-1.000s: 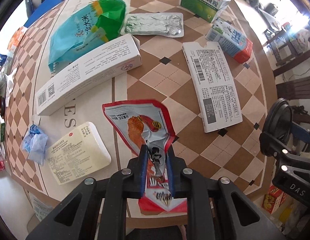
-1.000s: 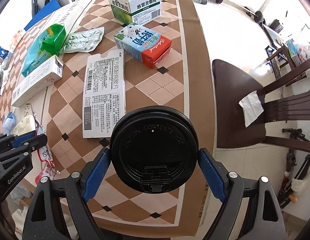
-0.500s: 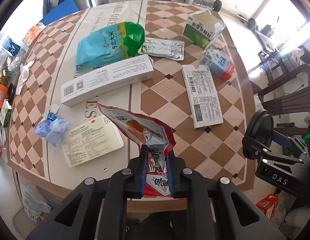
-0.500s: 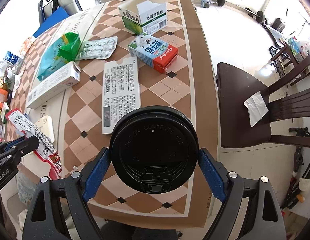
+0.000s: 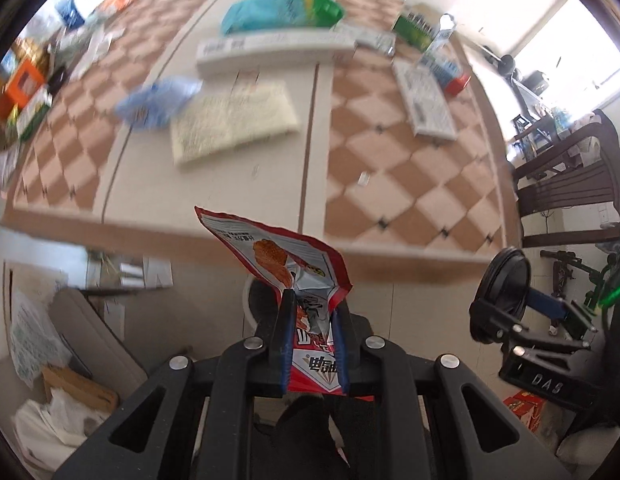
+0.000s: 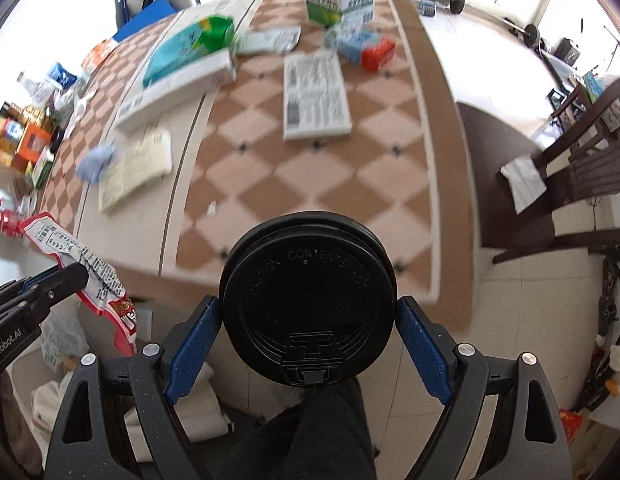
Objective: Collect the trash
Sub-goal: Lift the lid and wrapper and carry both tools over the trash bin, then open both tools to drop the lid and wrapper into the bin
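My left gripper [image 5: 311,312] is shut on a red and silver snack wrapper [image 5: 286,264] and holds it in the air off the table's near edge. The wrapper also shows in the right wrist view [image 6: 90,268], with the left gripper [image 6: 50,284] at the lower left. My right gripper [image 6: 308,320] is shut on a black plastic cup lid [image 6: 308,312], held in front of the table edge. The lid and right gripper [image 5: 505,300] show at the right of the left wrist view.
The checkered table [image 6: 317,176] still carries a long white box [image 6: 178,88], a teal-green bag [image 6: 186,44], a flat printed carton [image 6: 313,96], a milk carton [image 6: 365,48], a cream packet [image 6: 134,168] and blue crumpled plastic [image 6: 96,160]. A dark wooden chair [image 6: 569,188] stands right. Boxes and paper [image 5: 62,360] lie on the floor at left.
Both grippers have pulled back and away from the table, past its near edge. The wrapper and the lid stay held. The floor under the table edge is now in view.
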`<action>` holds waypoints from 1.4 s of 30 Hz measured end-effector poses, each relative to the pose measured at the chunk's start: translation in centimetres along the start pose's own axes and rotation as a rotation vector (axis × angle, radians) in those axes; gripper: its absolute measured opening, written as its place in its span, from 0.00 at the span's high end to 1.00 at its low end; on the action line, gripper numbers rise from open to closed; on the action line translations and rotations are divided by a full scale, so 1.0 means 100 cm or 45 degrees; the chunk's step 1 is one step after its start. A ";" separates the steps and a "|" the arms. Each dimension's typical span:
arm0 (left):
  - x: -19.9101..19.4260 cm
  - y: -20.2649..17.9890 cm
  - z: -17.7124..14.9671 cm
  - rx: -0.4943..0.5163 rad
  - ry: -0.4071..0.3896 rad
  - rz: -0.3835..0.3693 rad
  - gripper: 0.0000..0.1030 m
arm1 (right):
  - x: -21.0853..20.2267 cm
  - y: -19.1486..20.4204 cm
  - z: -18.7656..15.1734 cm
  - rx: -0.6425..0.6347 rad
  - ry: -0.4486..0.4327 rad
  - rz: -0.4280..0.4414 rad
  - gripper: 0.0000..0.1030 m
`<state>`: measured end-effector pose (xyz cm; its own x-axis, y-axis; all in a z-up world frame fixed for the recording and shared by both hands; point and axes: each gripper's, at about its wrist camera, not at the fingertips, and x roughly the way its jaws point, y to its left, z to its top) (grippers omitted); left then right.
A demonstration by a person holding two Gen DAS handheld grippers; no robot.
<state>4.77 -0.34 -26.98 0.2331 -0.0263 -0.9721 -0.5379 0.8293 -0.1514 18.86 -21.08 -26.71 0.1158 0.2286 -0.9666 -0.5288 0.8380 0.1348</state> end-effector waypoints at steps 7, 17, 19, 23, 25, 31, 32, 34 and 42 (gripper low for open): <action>0.096 0.037 -0.058 -0.185 0.172 -0.041 0.87 | 0.100 0.022 -0.094 -0.056 0.237 0.010 0.13; 0.315 0.094 -0.076 -0.439 0.302 -0.175 0.87 | 0.305 0.023 -0.127 -0.169 0.321 -0.023 0.13; 0.348 0.101 -0.076 -0.463 0.326 -0.195 0.87 | 0.344 0.020 -0.126 -0.189 0.339 -0.028 0.13; 0.394 0.104 -0.081 -0.440 0.378 -0.192 0.87 | 0.404 0.016 -0.120 -0.251 0.334 -0.039 0.13; 0.409 0.108 -0.080 -0.432 0.398 -0.185 0.87 | 0.426 0.016 -0.117 -0.266 0.340 -0.040 0.13; 0.421 0.115 -0.079 -0.451 0.409 -0.186 0.83 | 0.466 0.010 -0.109 -0.253 0.400 0.058 0.11; 0.420 0.115 -0.078 -0.451 0.412 -0.185 0.83 | 0.469 0.009 -0.109 -0.236 0.413 0.078 0.11; 0.417 0.117 -0.078 -0.457 0.415 -0.172 0.76 | 0.472 0.007 -0.107 -0.195 0.427 0.129 0.08; 0.375 0.121 -0.089 -0.414 0.360 0.038 0.03 | 0.447 0.018 -0.107 -0.172 0.403 0.108 0.00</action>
<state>-0.20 3.70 -66.87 0.0064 -0.1944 -0.9809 -0.7788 0.6143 -0.1269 14.10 -14.62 -72.04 -0.1886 0.1118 -0.9757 -0.6343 0.7446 0.2079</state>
